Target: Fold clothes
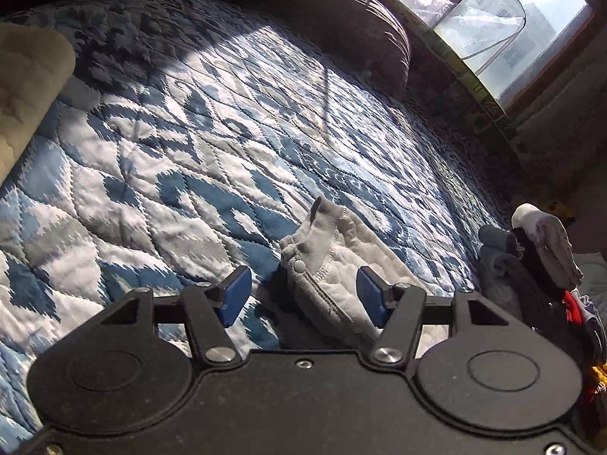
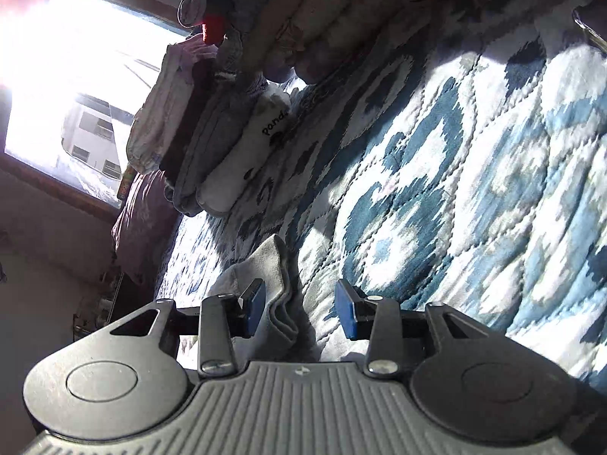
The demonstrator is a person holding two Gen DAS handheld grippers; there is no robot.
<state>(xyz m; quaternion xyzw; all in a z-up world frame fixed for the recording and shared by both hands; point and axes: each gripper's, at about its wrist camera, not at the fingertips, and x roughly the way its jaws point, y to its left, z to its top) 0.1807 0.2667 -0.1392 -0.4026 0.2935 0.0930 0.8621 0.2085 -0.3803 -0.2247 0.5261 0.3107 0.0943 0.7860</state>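
both grippers' blue fingers are spread wide and grip nothing: the left gripper (image 1: 303, 295) straddles a grey snap-buttoned baby garment (image 1: 326, 261) lying on the quilted bed (image 1: 170, 144), the right gripper (image 2: 299, 311) beside its folded edge.

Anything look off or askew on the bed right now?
Nothing damaged or spilled. The small grey snap-button garment lies rumpled on the blue-and-white quilted bedspread, between the jaws of the open left hand-held gripper, unfolded.

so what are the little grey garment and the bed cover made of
The grey garment looks like soft cotton knit: matte, limp, with stitched hems and a snap button. The bed cover seems a quilted woven fabric with a slight sheen, stitched in diamond lines over padding.
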